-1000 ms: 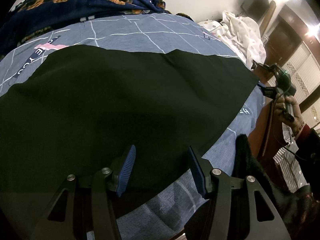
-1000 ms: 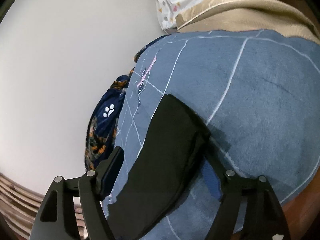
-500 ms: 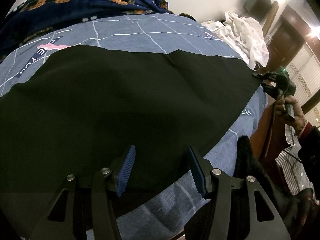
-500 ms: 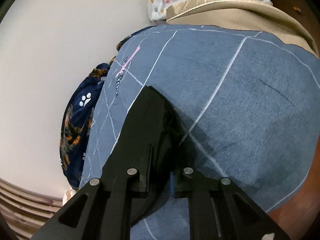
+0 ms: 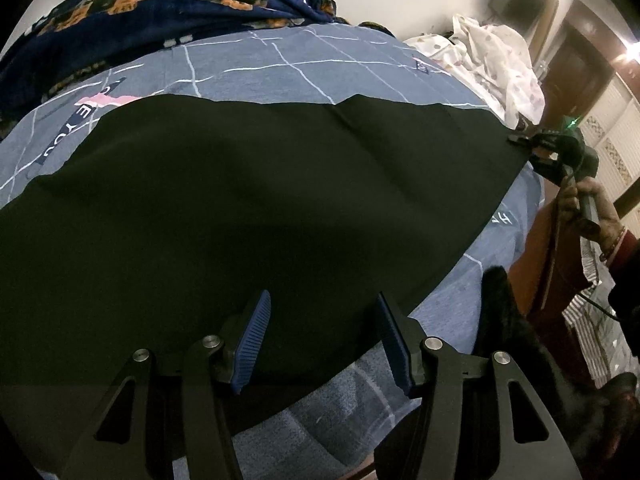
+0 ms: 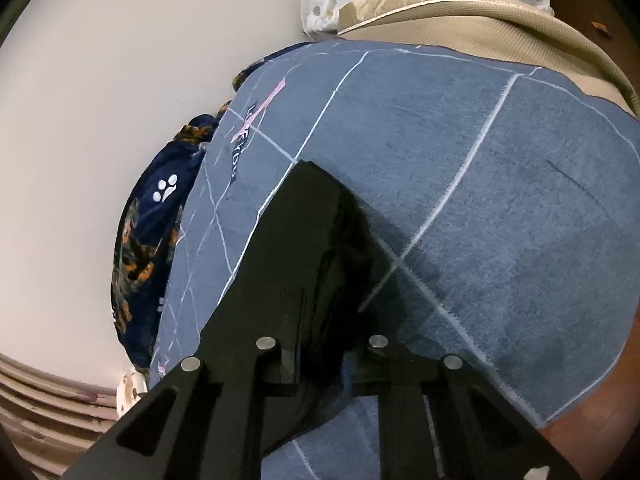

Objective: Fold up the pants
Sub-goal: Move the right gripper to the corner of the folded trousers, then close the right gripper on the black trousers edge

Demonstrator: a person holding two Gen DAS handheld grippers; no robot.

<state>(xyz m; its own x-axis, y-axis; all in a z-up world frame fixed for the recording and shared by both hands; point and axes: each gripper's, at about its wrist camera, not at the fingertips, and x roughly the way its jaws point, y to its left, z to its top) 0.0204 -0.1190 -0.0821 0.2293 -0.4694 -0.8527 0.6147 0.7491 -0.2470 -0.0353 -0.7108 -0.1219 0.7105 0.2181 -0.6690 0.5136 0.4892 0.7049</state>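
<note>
Black pants (image 5: 256, 200) lie spread flat on a blue-grey grid-patterned sheet (image 5: 304, 68). My left gripper (image 5: 322, 336) is open, its blue pads (image 5: 252, 340) hovering over the pants' near edge. My right gripper (image 6: 320, 360) is shut on the far end of the pants (image 6: 304, 248); the fabric bunches between its closed fingers. In the left wrist view the right gripper (image 5: 560, 148) shows at the pants' far right corner, held by a hand.
A dark blue patterned blanket (image 5: 160, 12) lies along the wall side of the bed. White spotted bedding (image 5: 496, 56) is heaped at the far end. A beige pillow (image 6: 480, 20) sits past the sheet. A wooden bed edge (image 5: 536, 264) runs at right.
My right gripper has closed on the end of the pants; it was open around it a second ago. The left gripper has stayed open and almost still.
</note>
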